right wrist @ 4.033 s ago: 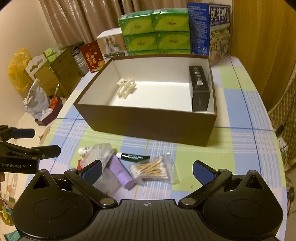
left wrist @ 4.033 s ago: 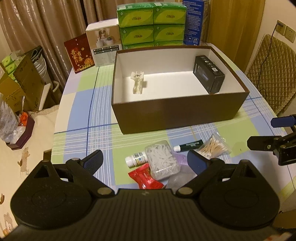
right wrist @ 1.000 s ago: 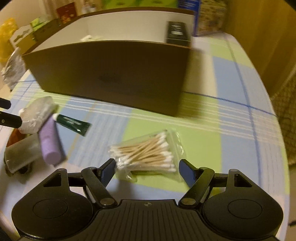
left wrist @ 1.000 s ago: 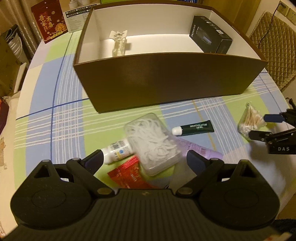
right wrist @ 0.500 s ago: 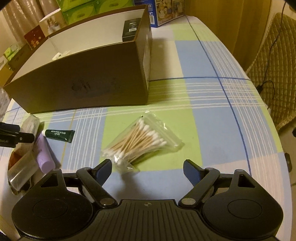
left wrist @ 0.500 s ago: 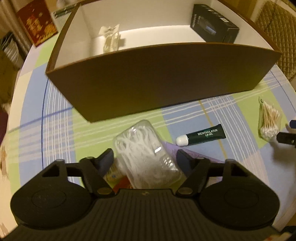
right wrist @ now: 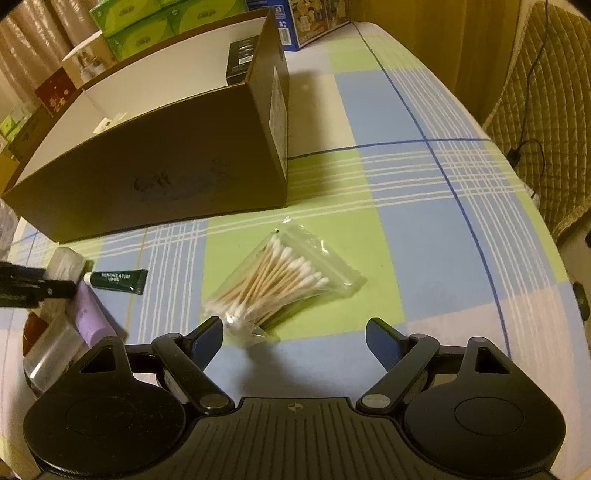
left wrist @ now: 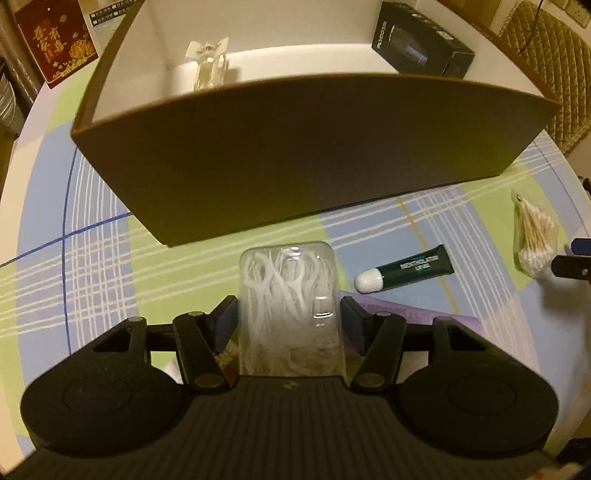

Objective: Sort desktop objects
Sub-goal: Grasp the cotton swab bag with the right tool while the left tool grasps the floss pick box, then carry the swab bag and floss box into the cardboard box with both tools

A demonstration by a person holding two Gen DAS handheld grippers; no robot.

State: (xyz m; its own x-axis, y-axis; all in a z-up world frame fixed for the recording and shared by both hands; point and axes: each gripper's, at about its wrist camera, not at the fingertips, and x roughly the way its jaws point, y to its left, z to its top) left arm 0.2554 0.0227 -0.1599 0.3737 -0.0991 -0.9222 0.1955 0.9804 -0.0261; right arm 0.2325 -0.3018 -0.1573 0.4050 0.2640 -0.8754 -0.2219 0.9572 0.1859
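My left gripper (left wrist: 288, 325) is shut on a clear plastic box of floss picks (left wrist: 290, 306), in front of the brown storage box (left wrist: 295, 147). The storage box holds a black carton (left wrist: 421, 48) and a white clip (left wrist: 208, 68). A green lip-gel tube (left wrist: 406, 273) and a purple tube (left wrist: 406, 314) lie to the right of the floss box. My right gripper (right wrist: 295, 341) is open just behind a bag of cotton swabs (right wrist: 280, 280), which lies on the cloth. The left gripper (right wrist: 33, 288) shows at the left edge of the right wrist view.
The table has a blue, green and white checked cloth (right wrist: 424, 221). Green tissue boxes (right wrist: 155, 18) and a blue carton (right wrist: 314, 18) stand behind the storage box. A red card (left wrist: 55, 40) stands at the back left. A quilted chair (right wrist: 546, 110) is on the right.
My left gripper has closed its fingers on the floss box. My right gripper has drawn closer to the swab bag and stays open.
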